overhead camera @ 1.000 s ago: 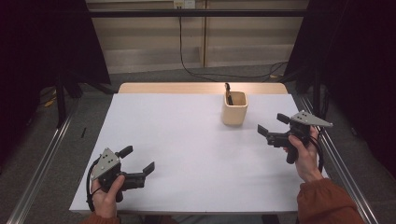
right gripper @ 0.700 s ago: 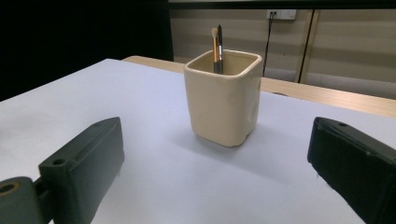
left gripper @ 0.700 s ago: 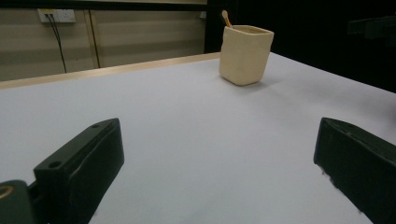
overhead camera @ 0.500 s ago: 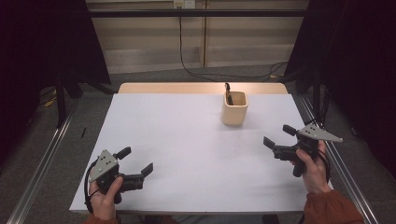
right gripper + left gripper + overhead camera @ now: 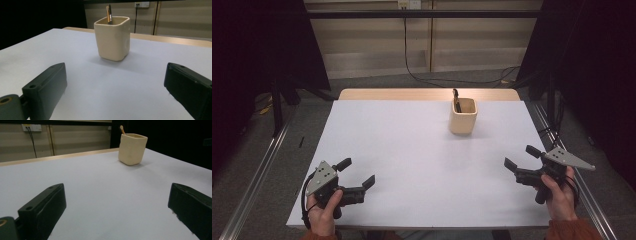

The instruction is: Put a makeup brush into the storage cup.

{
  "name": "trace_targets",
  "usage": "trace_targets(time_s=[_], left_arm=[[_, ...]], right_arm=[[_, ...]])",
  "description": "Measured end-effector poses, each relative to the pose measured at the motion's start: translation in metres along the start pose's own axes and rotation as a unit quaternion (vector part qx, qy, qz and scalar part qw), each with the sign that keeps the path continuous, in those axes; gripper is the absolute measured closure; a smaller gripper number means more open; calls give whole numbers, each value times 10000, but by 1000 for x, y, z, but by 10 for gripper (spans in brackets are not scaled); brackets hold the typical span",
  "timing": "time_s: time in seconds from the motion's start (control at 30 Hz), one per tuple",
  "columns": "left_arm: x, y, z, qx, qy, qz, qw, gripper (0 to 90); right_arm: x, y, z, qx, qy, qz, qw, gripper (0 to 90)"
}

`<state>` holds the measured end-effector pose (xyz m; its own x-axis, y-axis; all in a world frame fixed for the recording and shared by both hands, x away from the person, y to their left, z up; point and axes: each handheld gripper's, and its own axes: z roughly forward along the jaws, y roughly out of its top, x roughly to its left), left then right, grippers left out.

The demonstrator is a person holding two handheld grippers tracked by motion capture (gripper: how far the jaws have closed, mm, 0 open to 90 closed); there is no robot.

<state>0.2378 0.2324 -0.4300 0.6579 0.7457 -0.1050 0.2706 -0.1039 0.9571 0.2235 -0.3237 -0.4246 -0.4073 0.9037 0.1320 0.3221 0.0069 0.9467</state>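
Observation:
A cream square cup (image 5: pixel 462 116) (image 5: pixel 132 148) (image 5: pixel 113 38) stands upright on the white table (image 5: pixel 412 150), toward the far right. A thin brush (image 5: pixel 456 100) (image 5: pixel 109 14) leans inside it, tip up. My left gripper (image 5: pixel 357 172) (image 5: pixel 115 212) rests open near the front left corner, a hand around its grip, nothing between its jaws. My right gripper (image 5: pixel 522 156) (image 5: pixel 115 90) hovers open near the right edge, well short of the cup, jaws pointing left toward the table's middle and holding nothing.
A wooden strip (image 5: pixel 427 94) runs along the table's far edge. Metal rails (image 5: pixel 257 180) flank both sides of the table. A cable (image 5: pixel 412 75) lies on the floor beyond, under a wall socket (image 5: pixel 408 4).
My right gripper has drawn back from beside the cup toward the front right edge, staying open. The left gripper has hardly moved.

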Motion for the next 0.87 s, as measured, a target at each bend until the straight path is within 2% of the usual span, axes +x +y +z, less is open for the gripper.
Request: trace_targets(time_s=[0.47,0.57,0.67,0.73,0.87], left_arm=[[-1,0,-2,-29,-8,28,10000,15],[0,1,-2,-57,-8,17,10000,16],[-1,1,-5,-101,17,26,9999,15],[0,1,-5,-75,48,-36,10000,13],[0,0,-4,-38,30,8,10000,13]], right_arm=[[2,-17,-28,-43,-118,92,9999,39],[5,-20,-27,11,-148,-9,9999,37],[4,-19,-26,-36,-118,41,9999,37],[4,-20,-26,30,-112,30,9999,37],[3,-19,-27,-33,-107,37,9999,34]])
